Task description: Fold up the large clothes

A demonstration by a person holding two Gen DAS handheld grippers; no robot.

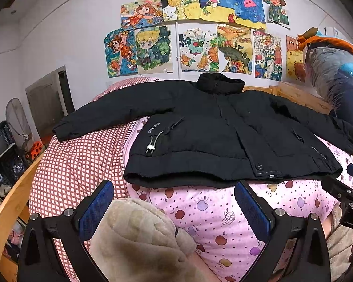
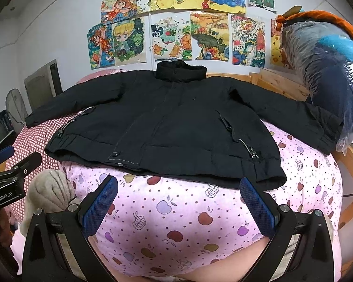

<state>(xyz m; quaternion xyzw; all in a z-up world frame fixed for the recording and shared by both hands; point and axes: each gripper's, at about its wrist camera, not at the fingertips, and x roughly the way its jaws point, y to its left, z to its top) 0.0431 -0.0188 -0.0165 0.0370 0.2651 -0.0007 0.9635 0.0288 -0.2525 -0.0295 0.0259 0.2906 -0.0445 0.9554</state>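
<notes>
A large black padded jacket [image 1: 207,129] lies flat and face up on the bed, collar toward the wall, both sleeves spread out; it also shows in the right wrist view [image 2: 171,122]. My left gripper [image 1: 174,206] is open and empty, hovering just short of the jacket's hem, near its left half. My right gripper [image 2: 178,202] is open and empty, just short of the hem near its right half. Each gripper shows at the edge of the other's view.
The jacket rests on a pink apple-print quilt [image 2: 176,211] and a red checked quilt [image 1: 77,164]. A beige plush blanket [image 1: 138,235] lies by the left gripper. A bagged bundle of clothes [image 2: 327,75] sits at the right on the wooden bed frame [image 1: 9,199]. Drawings cover the wall.
</notes>
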